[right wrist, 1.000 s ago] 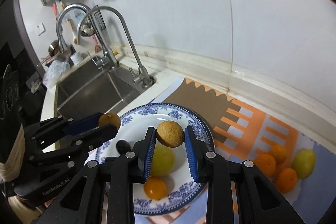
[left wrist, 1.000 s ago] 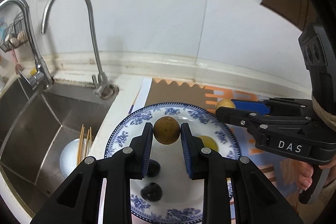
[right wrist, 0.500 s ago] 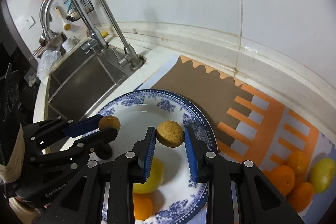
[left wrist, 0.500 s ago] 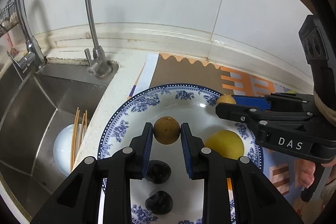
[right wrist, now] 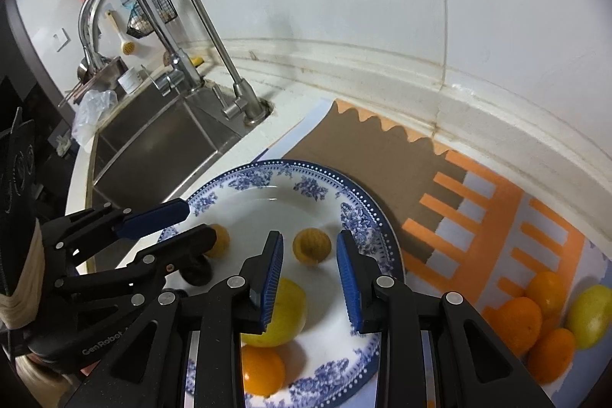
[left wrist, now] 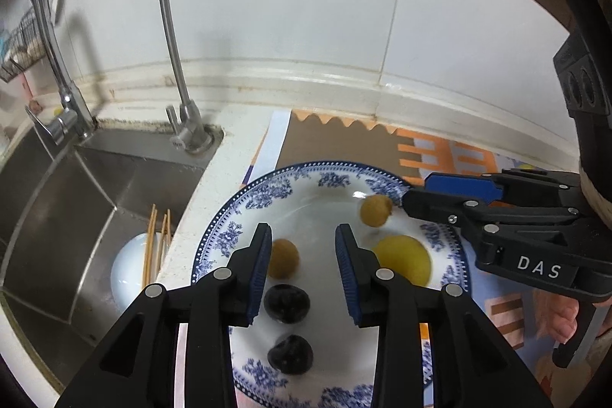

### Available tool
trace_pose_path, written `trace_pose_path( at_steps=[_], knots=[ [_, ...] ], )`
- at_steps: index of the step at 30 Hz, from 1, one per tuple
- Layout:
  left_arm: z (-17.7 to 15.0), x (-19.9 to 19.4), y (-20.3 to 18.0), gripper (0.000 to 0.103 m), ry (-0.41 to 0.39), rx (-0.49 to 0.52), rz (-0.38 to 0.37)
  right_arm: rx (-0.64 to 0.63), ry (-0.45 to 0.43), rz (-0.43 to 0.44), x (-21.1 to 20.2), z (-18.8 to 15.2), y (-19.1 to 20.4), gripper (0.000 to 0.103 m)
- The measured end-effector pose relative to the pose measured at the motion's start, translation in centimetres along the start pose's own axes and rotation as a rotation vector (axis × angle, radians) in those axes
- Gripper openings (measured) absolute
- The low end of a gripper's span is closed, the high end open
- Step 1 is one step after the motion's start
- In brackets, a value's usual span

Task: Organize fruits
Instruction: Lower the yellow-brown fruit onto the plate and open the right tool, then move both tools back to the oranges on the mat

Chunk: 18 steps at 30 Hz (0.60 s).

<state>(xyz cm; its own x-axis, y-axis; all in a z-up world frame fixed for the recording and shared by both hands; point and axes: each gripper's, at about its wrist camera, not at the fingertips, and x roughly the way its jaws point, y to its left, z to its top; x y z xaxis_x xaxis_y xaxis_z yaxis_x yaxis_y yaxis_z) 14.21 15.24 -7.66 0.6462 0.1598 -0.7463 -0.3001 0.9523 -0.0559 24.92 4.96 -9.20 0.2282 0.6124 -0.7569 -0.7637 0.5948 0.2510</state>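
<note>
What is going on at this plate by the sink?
A person holds a gripper in each hand over the blue-patterned plate. The left gripper has its jaws opening; its small brown fruit lies on the plate. A second brown fruit sits loose between the pads of the right gripper, touching neither. Oranges wait on the mat.

Cool, even indoor light fills both fisheye views, brightest on the glossy white tiled wall [left wrist: 306, 25], where the curved steel faucet [left wrist: 168, 37] throws a soft grey shadow. A small glare spot sits on the blue-and-white patterned plate [left wrist: 357, 194], and the small tan round fruit [left wrist: 375, 211] beside it is motion-smeared. Straight lines bow toward the edges, and black vignetting rings the corners.
</note>
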Motion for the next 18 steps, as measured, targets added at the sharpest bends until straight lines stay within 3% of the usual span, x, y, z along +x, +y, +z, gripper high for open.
trace_pose_path(
  at_steps=[10,14,18],
  knots=[
    [-0.1,-5.6,-3.9,0.05,-0.144,0.101,0.003,-0.024,-0.172,-0.098,-7.8,-1.6,0.0,0.037],
    [-0.2,-7.2,-5.8,0.056,-0.185,0.148,-0.025,-0.004,-0.233,-0.154,-10.9,-2.6,-0.6,0.047],
    [-0.2,-7.8,-7.7,0.058,-0.208,0.182,-0.067,0.025,-0.294,-0.214,-14.0,-3.7,-1.4,0.051]
  ],
)
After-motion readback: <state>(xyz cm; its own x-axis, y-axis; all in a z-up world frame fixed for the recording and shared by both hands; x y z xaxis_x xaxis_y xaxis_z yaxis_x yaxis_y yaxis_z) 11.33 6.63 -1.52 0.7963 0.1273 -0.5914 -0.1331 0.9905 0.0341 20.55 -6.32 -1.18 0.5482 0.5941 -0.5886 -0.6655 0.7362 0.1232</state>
